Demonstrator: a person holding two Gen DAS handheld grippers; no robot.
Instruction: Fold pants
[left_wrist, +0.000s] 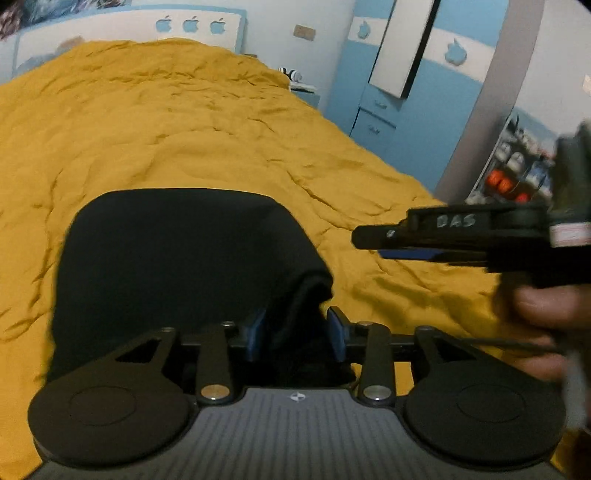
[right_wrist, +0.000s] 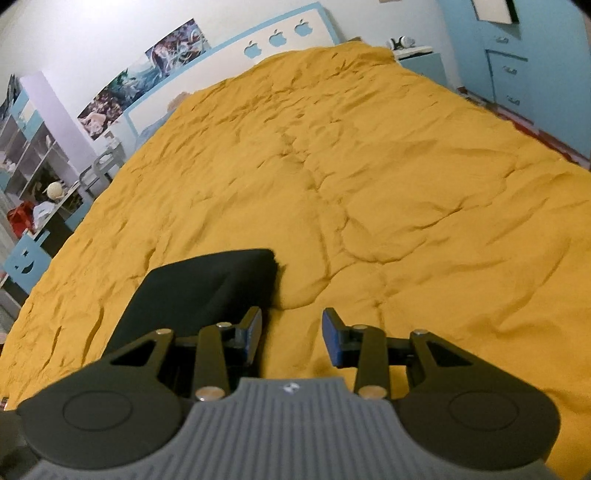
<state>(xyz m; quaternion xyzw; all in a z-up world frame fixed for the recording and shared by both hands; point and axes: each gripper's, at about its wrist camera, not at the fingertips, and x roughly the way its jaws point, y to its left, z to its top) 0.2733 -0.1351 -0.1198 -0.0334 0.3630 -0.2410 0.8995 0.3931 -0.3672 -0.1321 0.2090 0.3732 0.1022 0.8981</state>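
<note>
Black pants lie folded into a compact block on the yellow bedspread. My left gripper sits low at the block's near right corner. Its jaws stand apart around a thick fold of the black cloth, and yellow shows beside the right pad, so the pads do not clamp it. In the right wrist view the same pants lie just left of my right gripper, which is open with only bedspread between its fingers. From the left wrist view the right gripper shows side-on, hovering right of the pants, with a hand behind it.
A white and blue headboard with apple cut-outs closes the far end of the bed. A blue wardrobe and a nightstand stand to the right. Shelves and a cluttered desk line the left side.
</note>
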